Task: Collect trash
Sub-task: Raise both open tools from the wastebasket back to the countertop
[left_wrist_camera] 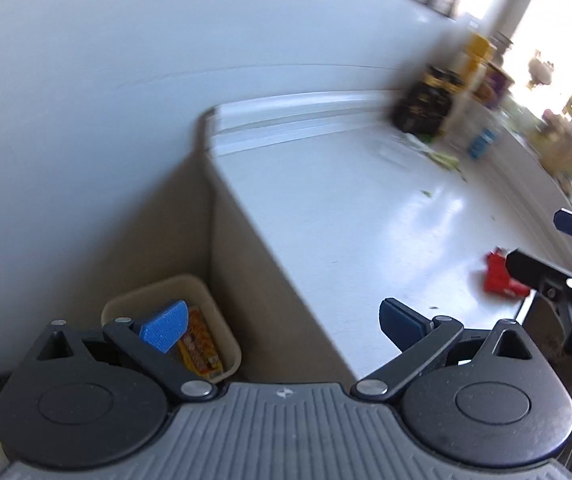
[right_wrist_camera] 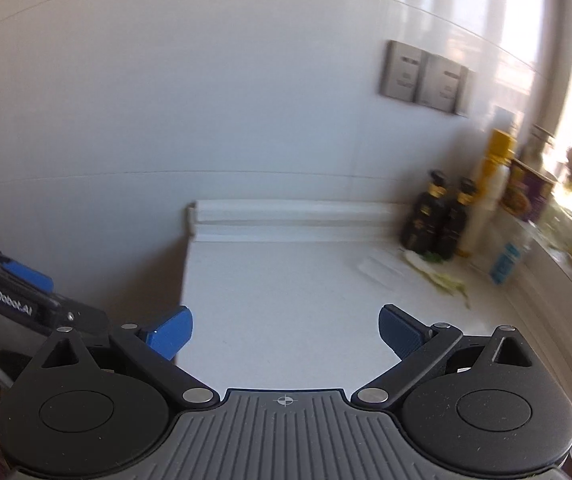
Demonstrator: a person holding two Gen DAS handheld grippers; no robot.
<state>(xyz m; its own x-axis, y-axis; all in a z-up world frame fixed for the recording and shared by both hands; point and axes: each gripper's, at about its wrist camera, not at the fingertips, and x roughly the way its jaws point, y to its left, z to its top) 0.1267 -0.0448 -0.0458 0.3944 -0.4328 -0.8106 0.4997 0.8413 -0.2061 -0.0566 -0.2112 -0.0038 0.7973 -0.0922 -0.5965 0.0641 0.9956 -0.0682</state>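
While one orange wrapper lies in the bin, we see a red wrapper left at the counter's near edge; left gripper and right gripper both spread, empty.

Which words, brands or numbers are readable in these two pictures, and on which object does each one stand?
"GenRobot.AI": white letters on the black body of the left gripper, seen at the left edge of the right wrist view.
Too blurred to read: the orange snack wrapper in the beige plastic bin, the red crumpled wrapper, the two dark bottles with gold caps, the purple box.
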